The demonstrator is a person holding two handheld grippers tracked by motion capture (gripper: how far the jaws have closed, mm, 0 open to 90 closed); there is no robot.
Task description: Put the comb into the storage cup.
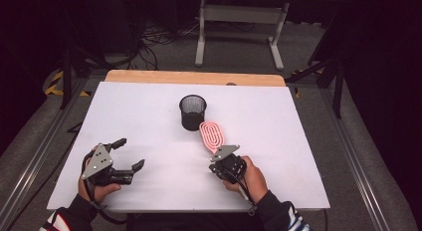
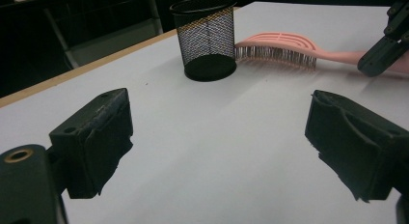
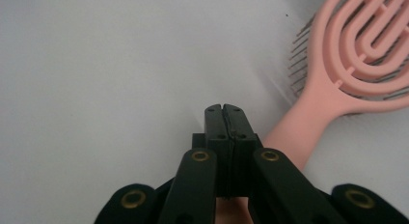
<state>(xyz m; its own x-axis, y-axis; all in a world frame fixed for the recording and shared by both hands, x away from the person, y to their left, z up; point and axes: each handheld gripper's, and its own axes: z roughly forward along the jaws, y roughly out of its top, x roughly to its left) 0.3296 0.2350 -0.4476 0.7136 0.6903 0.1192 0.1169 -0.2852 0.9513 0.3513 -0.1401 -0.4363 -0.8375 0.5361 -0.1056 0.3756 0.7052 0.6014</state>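
Presently, on the white tabletop (image 1: 149,116), the following are lying or standing.

Item one: a pink hairbrush (image 1: 212,136), lying flat a little beyond the middle of the tabletop, its oval head pointing toward the far edge and its handle running back toward the near edge. Seen from the left gripper view, its bristles (image 2: 275,55) are facing down onto the surface.

Item two: a black mesh cup (image 1: 192,112), standing upright just beyond the brush head, toward the far edge, and sitting very close to that head; whether the two are touching cannot be told.

Item three: the right gripper (image 3: 225,113), sitting over the brush handle near the middle of the near edge, its jaws pressed together with nothing between them. In the right gripper view the handle (image 3: 301,132) is lying just beside the closed tips, not pinched.

Item four: the left gripper (image 1: 127,154), resting near the near left corner, well apart from brush and cup, its jaws spread wide and holding nothing, bare tabletop showing between them.
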